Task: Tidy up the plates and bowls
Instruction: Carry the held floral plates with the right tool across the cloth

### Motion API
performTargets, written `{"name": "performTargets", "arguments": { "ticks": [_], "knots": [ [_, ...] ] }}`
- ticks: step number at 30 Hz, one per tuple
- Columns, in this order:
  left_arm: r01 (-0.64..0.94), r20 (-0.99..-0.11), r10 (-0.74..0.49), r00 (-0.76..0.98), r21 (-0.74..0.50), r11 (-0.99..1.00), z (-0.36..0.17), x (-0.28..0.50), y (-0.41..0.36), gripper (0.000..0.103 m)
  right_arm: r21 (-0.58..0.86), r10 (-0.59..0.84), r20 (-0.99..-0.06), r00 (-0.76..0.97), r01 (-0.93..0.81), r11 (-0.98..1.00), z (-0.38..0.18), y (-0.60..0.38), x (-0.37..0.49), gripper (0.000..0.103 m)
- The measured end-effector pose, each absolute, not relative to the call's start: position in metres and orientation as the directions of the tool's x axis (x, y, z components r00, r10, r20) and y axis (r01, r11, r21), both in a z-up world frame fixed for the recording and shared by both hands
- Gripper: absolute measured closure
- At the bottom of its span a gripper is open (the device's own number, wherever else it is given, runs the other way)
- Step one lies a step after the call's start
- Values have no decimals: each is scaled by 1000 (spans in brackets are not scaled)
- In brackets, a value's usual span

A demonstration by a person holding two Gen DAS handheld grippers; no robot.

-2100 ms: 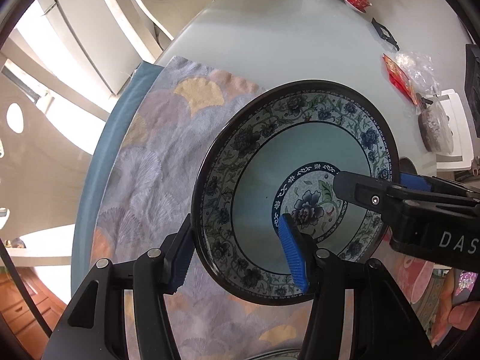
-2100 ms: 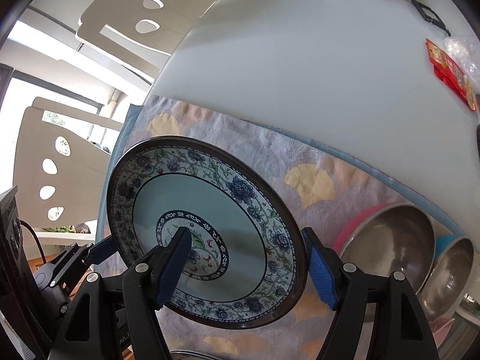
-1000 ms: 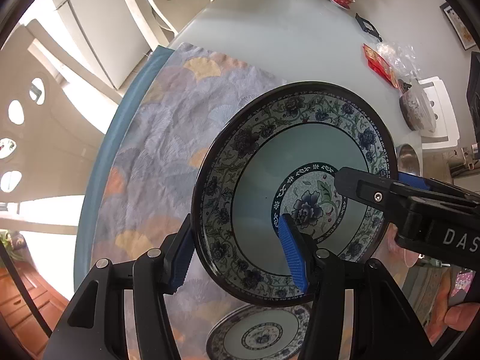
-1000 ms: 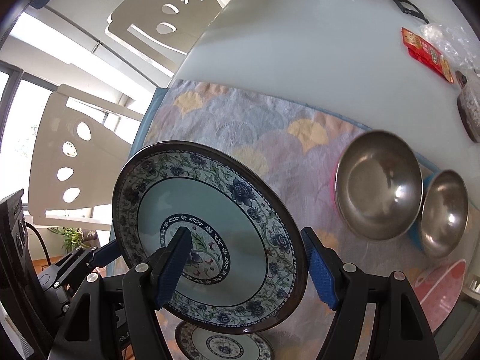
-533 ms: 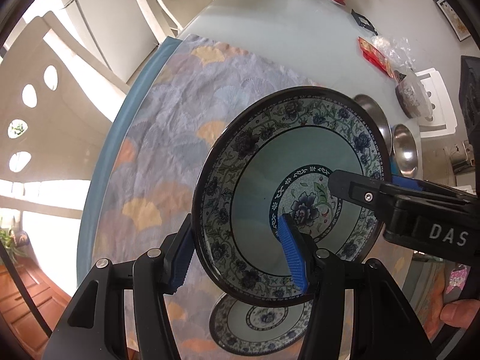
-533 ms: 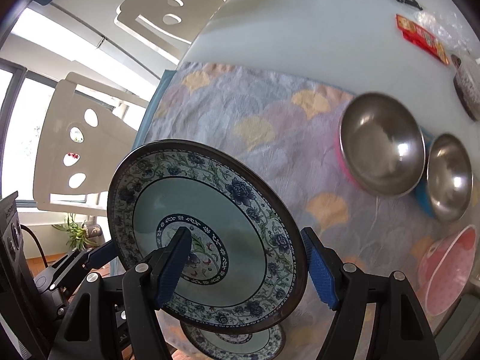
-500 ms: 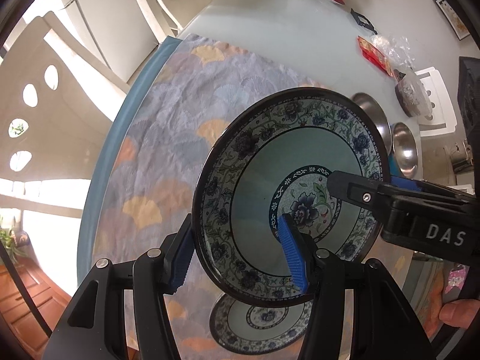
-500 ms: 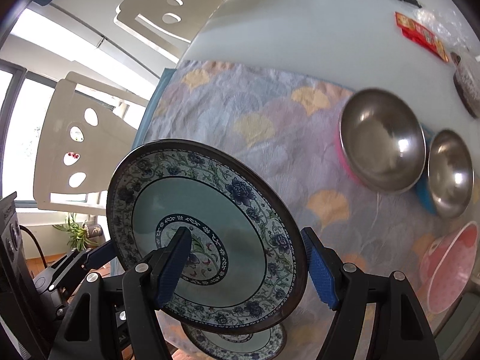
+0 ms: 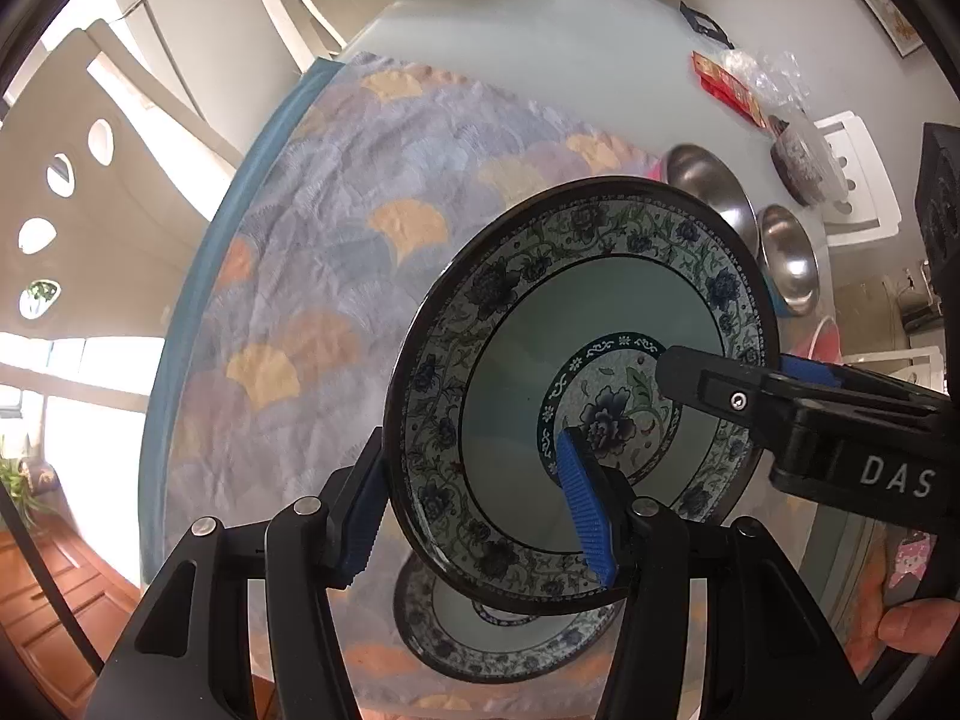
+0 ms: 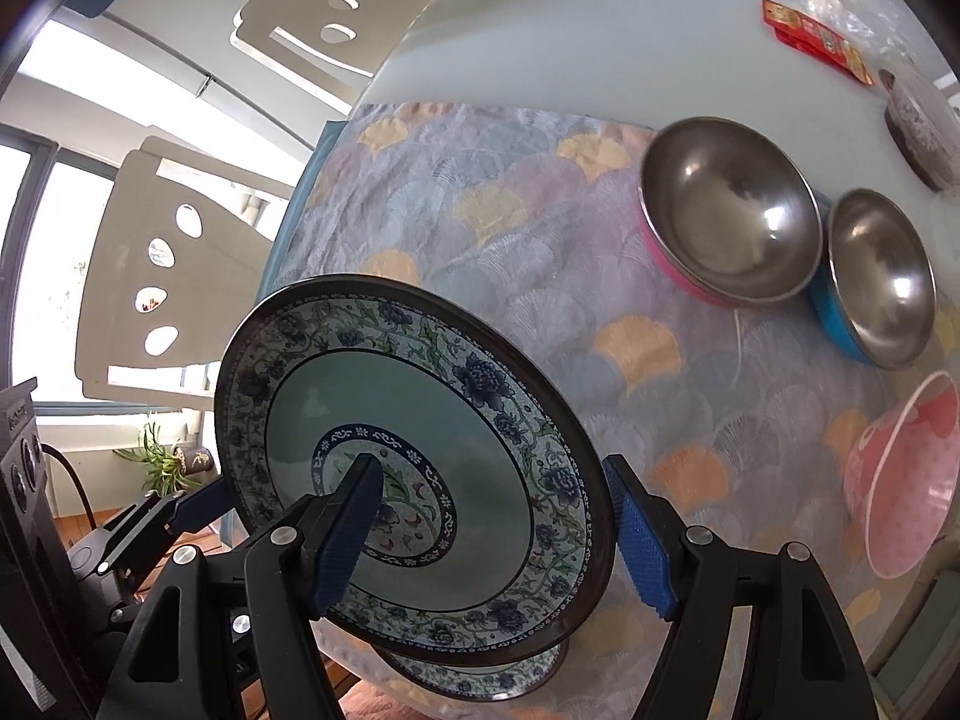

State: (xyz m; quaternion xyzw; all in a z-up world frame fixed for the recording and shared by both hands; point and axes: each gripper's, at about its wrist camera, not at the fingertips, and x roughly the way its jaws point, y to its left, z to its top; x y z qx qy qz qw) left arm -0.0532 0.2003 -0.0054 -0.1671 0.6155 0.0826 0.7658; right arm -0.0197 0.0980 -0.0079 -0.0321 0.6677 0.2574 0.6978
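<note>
A blue-and-white floral plate (image 9: 540,324) (image 10: 390,396) hangs tilted in the air, held from two sides. My left gripper (image 9: 474,480) is shut on its near rim, one pad on the face and one behind. My right gripper (image 10: 489,480) is shut on the opposite rim; its black finger (image 9: 720,390) shows across the plate's centre in the left wrist view. A matching plate (image 9: 498,630) (image 10: 480,678) lies flat on the patterned cloth (image 10: 540,252), directly beneath and mostly hidden by the held one.
On the cloth's right side sit a steel bowl with a pink outside (image 10: 726,210), a steel bowl with a blue outside (image 10: 882,282) and a pink bowl (image 10: 900,480). Red packets (image 10: 816,42) and a dark dish (image 10: 924,120) lie farther off. White chairs (image 10: 180,276) stand at the left edge.
Both grippers have carried the held plate across the cloth toward its near edge. The flat plate now sits further under it, and the bowls have slid further into view.
</note>
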Motion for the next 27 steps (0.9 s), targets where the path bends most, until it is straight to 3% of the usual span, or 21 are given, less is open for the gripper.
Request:
{"name": "performTargets", "arguments": {
  "ticks": [27],
  "knots": [
    [-329, -985, -89, 150, -135, 935, -40, -91, 172, 52, 336, 323, -941, -99, -362, 869, -43, 61, -61, 30]
  ]
}}
